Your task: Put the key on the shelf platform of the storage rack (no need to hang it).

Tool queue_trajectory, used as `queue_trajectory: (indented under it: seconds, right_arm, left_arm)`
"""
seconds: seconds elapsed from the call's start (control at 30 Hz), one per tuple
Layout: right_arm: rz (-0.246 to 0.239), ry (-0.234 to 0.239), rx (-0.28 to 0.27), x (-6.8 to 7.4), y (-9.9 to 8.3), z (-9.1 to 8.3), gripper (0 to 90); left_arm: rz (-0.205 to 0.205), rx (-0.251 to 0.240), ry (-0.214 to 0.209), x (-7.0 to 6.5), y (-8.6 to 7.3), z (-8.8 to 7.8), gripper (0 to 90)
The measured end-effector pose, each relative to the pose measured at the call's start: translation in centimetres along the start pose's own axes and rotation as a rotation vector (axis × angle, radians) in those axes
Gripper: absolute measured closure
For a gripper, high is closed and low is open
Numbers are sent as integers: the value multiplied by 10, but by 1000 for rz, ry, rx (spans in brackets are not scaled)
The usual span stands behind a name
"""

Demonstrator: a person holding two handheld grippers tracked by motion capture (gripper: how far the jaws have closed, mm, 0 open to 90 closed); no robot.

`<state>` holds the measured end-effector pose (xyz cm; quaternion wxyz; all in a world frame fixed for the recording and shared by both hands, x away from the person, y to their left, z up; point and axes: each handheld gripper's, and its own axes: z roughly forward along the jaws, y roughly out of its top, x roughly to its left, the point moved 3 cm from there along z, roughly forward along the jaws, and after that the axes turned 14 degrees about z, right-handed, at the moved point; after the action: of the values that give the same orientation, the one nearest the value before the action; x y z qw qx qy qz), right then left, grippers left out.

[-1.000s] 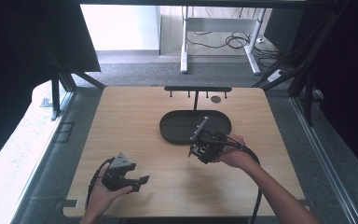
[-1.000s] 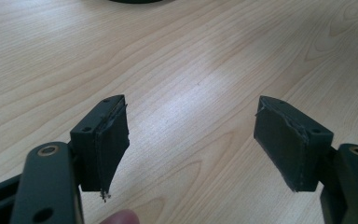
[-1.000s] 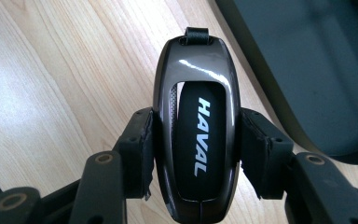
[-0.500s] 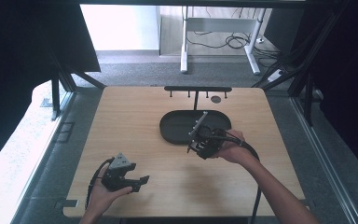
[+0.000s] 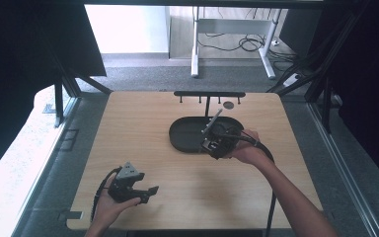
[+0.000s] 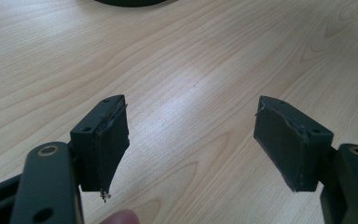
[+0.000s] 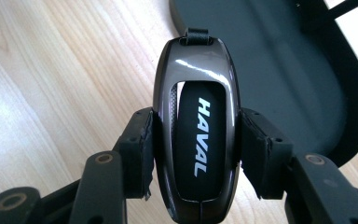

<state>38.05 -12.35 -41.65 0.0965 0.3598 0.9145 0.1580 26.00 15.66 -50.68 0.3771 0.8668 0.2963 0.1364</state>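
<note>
Spanning the scene, your desk [image 5: 143, 133] carries a black oval tray [image 5: 185, 136]. Your right gripper [image 7: 195, 154] is clamped on a HAVAL key fob [image 7: 196, 126] beside the tray's near edge; left gripper [image 6: 191, 140] gapes, empty. Placement apparently remains.

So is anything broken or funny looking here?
Yes: the black foam pad on the left tongs is frayed, with a torn edge hanging loose. The glossy dark key fob marked HAVAL looks unharmed, squeezed in the right tongs.

Right gripper [image 5: 212, 141] with the key fob [image 7: 196, 128], edged slightly further over the black tray [image 5: 182, 140], toward its middle
</note>
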Motion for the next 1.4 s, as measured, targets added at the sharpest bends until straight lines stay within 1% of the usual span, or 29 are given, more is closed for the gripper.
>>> queue_trajectory:
  seconds: [0.13, 0.17, 0.23, 0.27, 0.37, 0.47, 0.63, 0.67, 0.73, 0.77, 0.8, 0.83, 0.9, 0.97, 1.0, 1.03, 1.07, 1.13, 1.2, 1.27, 1.3, 1.37, 1.4]
  right_arm:
    - [3, 1, -4, -5, 5, -1, 499]
    - [11, -1, -8, -6, 7, -1, 499]
    - [10, -1, -9, -10, 9, -1, 499]
    - [20, -4, -8, -11, 10, -2, 499]
    - [19, -6, -17, -15, 15, -3, 499]
    - [15, -7, -18, -15, 19, -4, 499]
    - [18, -12, -30, -18, 28, -5, 499]
    - [20, -10, -32, -19, 29, -5, 499]
    - [23, -10, -33, -21, 34, -5, 499]
    - [34, -8, -29, -21, 36, -5, 499]
    - [32, -7, -33, -22, 38, -4, 499]
    - [41, -6, -29, -23, 41, -3, 499]
    - [38, -3, -30, -26, 44, 0, 499]
    - [36, 0, -25, -28, 48, 3, 499]
    - [44, 1, -19, -28, 50, 5, 499]
    - [32, -1, -16, -29, 52, 7, 499]
    - [43, -4, -11, -30, 54, 9, 499]
    - [36, 3, -10, -32, 57, 12, 499]
    - [42, 18, -17, -35, 61, 13, 499]
    - [55, 10, -20, -36, 64, 13, 499]
    - [47, 7, -25, -38, 66, 14, 499]
    - [62, 12, -32, -40, 67, 15, 499]
    - [59, 13, -34, -41, 68, 16, 499]
  left_arm:
    - [-3, -4, 2, 1, 0, -1, 265]
    - [-4, -4, 2, 1, 0, -1, 265]
    - [-1, 4, 0, 1, -1, -1, 265]
    - [-1, 4, 1, 1, -1, 0, 265]
    - [-1, 3, 0, 2, -1, 1, 265]
    - [-6, 1, 1, 2, -1, 0, 265]
    - [-3, -3, -1, 1, 0, 0, 265]
    - [5, 2, -3, 1, -1, 1, 265]
    - [2, 2, -6, 0, -1, 3, 265]
    - [3, 4, -9, 0, -1, 3, 265]
    - [4, 5, -9, 0, -1, 4, 265]
    - [6, 6, -11, 0, -1, 4, 265]
    - [7, 5, -12, 0, -1, 3, 265]
    - [9, 7, -12, 0, 0, 4, 265]
    - [9, 8, -13, 0, 0, 4, 265]
    - [9, 8, -13, 0, -1, 4, 265]
    - [6, 8, -13, 0, -1, 4, 265]
    - [5, 5, -13, 1, -1, 4, 265]
    - [4, 6, -11, 2, -1, 3, 264]
    - [-1, 1, -8, 2, -1, 2, 265]
    - [-2, 1, -9, 2, -1, 2, 265]
    - [-1, 0, -9, 2, -1, 2, 265]
    - [3, 3, -9, 2, -1, 2, 265]
